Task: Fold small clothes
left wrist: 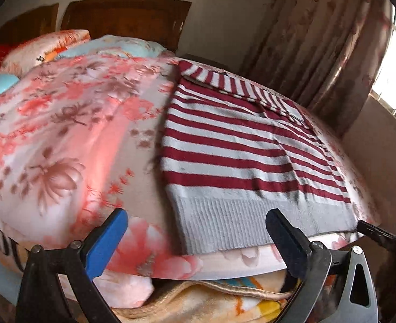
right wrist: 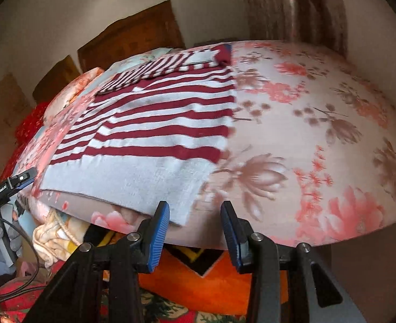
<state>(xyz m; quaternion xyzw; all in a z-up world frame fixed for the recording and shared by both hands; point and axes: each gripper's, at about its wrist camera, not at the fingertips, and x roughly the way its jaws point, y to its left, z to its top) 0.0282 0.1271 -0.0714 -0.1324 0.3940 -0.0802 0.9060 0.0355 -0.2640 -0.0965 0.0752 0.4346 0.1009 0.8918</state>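
A red-and-white striped sweater (left wrist: pixel 233 145) with a grey ribbed hem lies flat on the floral bed cover (left wrist: pixel 63 123), its sides folded in and its hem at the near edge of the bed. It also shows in the right wrist view (right wrist: pixel 157 123). My left gripper (left wrist: pixel 195 228) is open and empty, just short of the hem's left corner. My right gripper (right wrist: pixel 195 215) is open and empty, at the hem's right corner, its left finger (right wrist: pixel 160 226) against the cloth edge. The right gripper's tip shows in the left wrist view (left wrist: pixel 372 230).
Pillows (left wrist: pixel 63 45) and a wooden headboard (left wrist: pixel 125 16) stand at the far end of the bed. Curtains (left wrist: pixel 319 53) and a window hang on the right. Blankets (right wrist: pixel 52 239) and an orange rug (right wrist: pixel 211 277) lie below the bed's near edge.
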